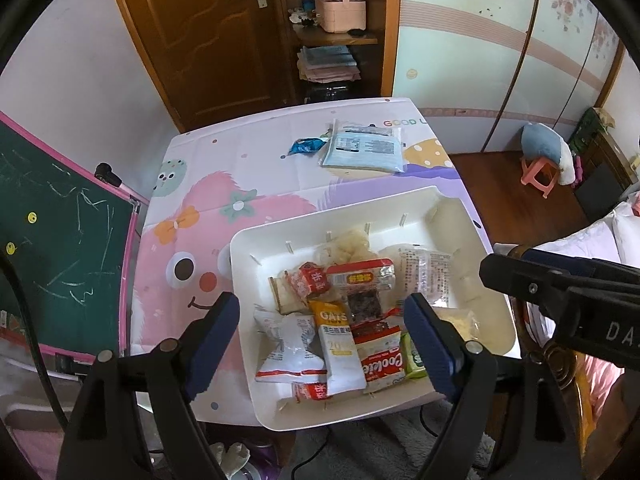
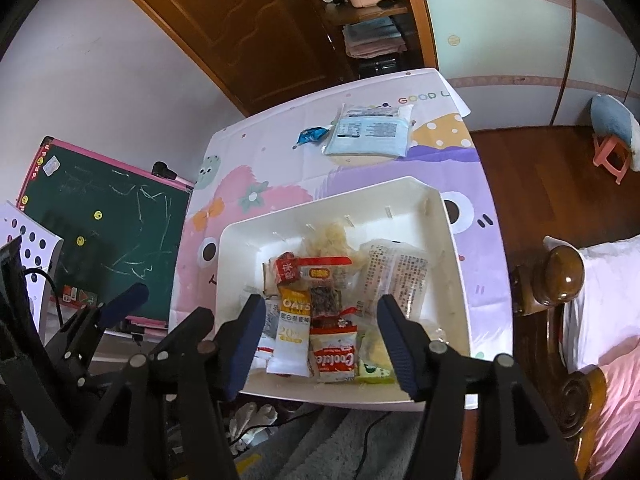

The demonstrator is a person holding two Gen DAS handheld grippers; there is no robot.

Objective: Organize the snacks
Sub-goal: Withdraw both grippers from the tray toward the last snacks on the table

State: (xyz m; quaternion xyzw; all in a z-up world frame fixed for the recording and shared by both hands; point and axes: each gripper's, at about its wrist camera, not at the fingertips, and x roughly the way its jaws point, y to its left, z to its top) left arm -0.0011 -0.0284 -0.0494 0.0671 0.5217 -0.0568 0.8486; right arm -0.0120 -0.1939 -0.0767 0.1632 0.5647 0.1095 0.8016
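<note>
Most snacks (image 1: 344, 320) already lay piled in white bin (image 1: 472, 320) on table (image 1: 248, 168); blue wrapper (image 1: 306, 146) and flat pale-blue packet (image 1: 364, 148) left outside, far side; both hand-held grippers, left (image 1: 324, 338) and right (image 2: 320, 334), released, empty above bin

"OATS" on yellow packet (image 1: 329, 314) | "Cookies" on red-white packet (image 1: 382, 364) | "GOOD L" on tablecloth (image 1: 404, 123)

green pkt (image 1: 414, 356) – part-hidden by left claw (image 1: 326, 344) | bottom snacks buried
</note>
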